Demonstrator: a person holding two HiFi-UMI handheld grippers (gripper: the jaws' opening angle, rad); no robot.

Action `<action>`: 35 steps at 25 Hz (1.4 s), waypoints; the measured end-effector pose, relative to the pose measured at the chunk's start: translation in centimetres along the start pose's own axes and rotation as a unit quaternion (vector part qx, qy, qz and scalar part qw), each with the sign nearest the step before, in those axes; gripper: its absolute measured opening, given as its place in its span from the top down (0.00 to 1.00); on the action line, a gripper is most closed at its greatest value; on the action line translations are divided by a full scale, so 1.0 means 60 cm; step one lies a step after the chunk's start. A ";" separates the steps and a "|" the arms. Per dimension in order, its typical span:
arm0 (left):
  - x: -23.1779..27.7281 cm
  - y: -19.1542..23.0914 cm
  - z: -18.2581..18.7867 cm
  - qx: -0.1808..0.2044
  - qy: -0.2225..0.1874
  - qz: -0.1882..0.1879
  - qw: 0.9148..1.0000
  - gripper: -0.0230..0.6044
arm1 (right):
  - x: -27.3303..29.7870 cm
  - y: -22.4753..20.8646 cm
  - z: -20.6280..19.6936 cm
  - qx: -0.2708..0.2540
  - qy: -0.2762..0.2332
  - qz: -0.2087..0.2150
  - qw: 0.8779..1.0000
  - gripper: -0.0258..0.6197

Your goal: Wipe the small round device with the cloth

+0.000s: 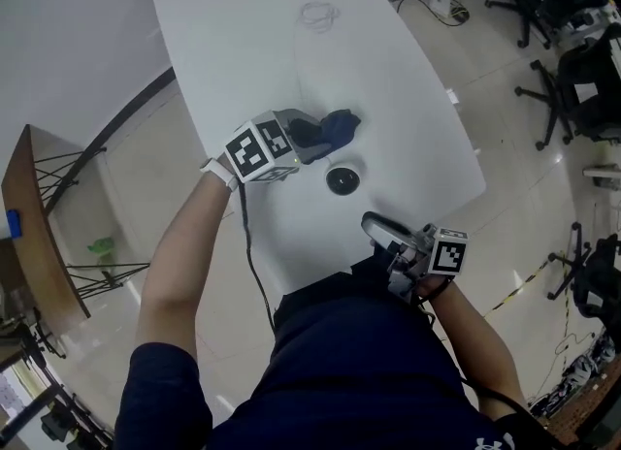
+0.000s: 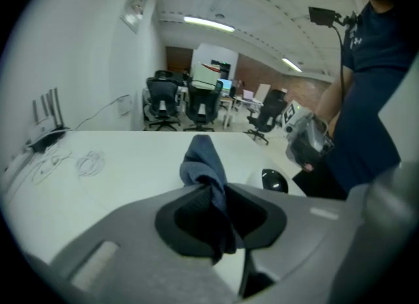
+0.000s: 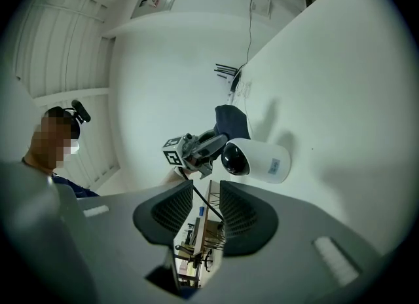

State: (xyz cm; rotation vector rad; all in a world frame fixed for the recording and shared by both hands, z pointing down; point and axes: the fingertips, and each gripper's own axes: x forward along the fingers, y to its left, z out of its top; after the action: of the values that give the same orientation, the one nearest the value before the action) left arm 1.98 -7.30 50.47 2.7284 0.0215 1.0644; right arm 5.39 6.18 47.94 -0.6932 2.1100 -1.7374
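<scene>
A small round white device [image 1: 343,179] with a black lens stands on the white table [image 1: 252,60]; it also shows in the right gripper view [image 3: 256,160] and the left gripper view [image 2: 271,180]. My left gripper [image 1: 312,141] hovers just behind and left of the device, shut on a dark blue cloth [image 1: 337,127]. In the left gripper view the cloth [image 2: 201,160] is pinched between the jaws of the left gripper [image 2: 213,194] and sticks up past them. My right gripper [image 1: 375,226] is at the table's near edge, a short way in front of the device. It stands open [image 3: 207,196] with nothing between its jaws.
Thin cables [image 1: 318,15] lie coiled at the far end of the table. Office chairs [image 1: 574,75] stand on the floor to the right. A wooden rack [image 1: 37,235] stands to the left. The person's dark shirt [image 1: 359,361] presses against the table's near edge.
</scene>
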 end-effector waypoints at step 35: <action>0.001 -0.083 -0.111 -0.374 -0.160 0.103 0.908 0.86 | -0.001 -0.039 0.000 0.008 0.044 -0.030 0.999 0.77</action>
State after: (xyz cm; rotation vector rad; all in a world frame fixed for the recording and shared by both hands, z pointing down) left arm -2.15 -1.15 54.27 2.1686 -0.6063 0.4886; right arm 5.81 5.86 50.24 -0.6955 2.1523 -1.8463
